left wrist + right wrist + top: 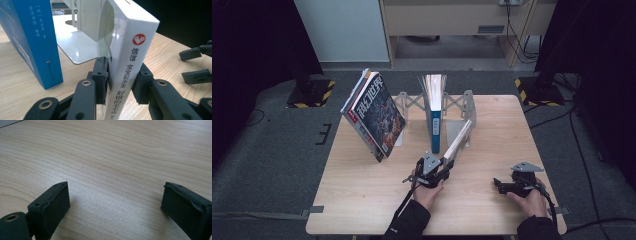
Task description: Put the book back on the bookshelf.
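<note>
light: bright table [377,200], dim surround | glare: book [130,50] cover | blur: perhaps near tool, edges soft

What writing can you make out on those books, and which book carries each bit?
White book clamped in the left gripper, spine: "信谊", "宝宝起步走", "好饿的毛毛虫", under a red round logo.
Blue book, spine: "[明] 吴承恩", "整理"; the third column is cut off at the edge.
Leaning magazine, cover: large white characters, too blurred to read surely.
Right gripper: no writing.
</note>
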`<state>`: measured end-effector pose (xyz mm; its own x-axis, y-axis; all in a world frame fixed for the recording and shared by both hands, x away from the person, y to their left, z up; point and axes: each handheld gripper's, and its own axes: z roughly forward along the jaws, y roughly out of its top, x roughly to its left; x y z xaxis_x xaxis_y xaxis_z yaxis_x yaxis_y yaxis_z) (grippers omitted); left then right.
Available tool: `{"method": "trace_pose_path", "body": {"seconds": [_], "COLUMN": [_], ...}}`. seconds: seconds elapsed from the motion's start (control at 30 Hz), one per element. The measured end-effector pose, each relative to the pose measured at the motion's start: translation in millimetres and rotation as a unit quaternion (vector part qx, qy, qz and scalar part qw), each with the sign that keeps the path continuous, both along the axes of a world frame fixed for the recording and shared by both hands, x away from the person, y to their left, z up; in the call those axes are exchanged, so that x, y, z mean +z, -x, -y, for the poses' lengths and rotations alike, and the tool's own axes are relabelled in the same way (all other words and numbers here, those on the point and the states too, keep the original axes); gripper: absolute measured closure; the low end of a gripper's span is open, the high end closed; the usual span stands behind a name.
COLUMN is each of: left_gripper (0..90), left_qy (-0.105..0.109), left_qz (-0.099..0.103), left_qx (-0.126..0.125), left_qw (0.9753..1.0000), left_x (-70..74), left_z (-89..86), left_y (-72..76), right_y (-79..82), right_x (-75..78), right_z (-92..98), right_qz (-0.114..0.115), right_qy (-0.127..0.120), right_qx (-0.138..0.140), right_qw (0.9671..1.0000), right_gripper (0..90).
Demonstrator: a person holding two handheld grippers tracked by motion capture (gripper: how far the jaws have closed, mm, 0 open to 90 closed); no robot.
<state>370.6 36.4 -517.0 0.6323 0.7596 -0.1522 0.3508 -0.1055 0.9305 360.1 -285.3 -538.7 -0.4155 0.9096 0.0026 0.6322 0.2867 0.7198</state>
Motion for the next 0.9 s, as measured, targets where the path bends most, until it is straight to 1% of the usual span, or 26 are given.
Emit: {"method": "trace_pose_path", "body": {"seconds": [0.13,0.2,0.27,0.33,0.43,0.53,0.73,0.8,0.87,0.9], "left_gripper": [67.5,66.6,65.1,64.3,63.1,62.1,60.4,59.4,58.4,57.7], "left_qy": [0.003,0.011,0.014,0.007,0.006,0.016,0.005,0.011,0.008,0.007], "left_qz": [-0.004,-0.008,-0.004,-0.004,-0.005,-0.007,-0.006,-0.008,-0.011,-0.008], "left_qx": [-0.002,-0.002,-0.002,-0.003,-0.001,0.002,-0.002,-0.004,-0.007,-0.011], "left_qw": [1.0,0.9999,0.9999,1.0,1.0,0.9998,1.0,0.9999,0.9999,0.9999], "left_x": [0.6,0.1,-1.4,-0.5,0.1,-0.7,1.8,0.7,-0.3,-0.8], "left_z": [5.2,10.2,16.0,20.7,26.7,29.8,35.8,36.2,36.3,36.3], "left_y": [-2.6,-4.6,-6.5,-8.7,-13.3,-19.0,-31.1,-32.2,-30.9,-29.7], "right_y": [0.0,0.0,0.0,0.0,0.0,0.0,0.0,0.0,0.0,0.0], "right_x": [0.0,0.0,0.0,0.0,0.0,0.0,0.0,0.0,0.0,0.0], "right_z": [0.0,0.0,0.0,0.0,0.0,-0.1,0.0,0.0,-0.1,0.0], "right_qz": [0.0,0.0,0.0,0.0,0.0,0.0,0.0,0.0,0.0,0.0], "right_qy": [0.0,0.0,0.0,0.0,0.0,-0.001,0.0,0.0,0.0,0.0], "right_qx": [0.0,0.0,0.0,0.0,0.0,-0.001,0.0,0.0,-0.001,0.0], "right_qw": [1.0,1.0,1.0,1.0,1.0,1.0,1.0,1.0,1.0,1.0], "right_gripper": [8.3,8.3,8.3,8.3,8.3,8.3,8.3,8.3,8.3,8.3]}}
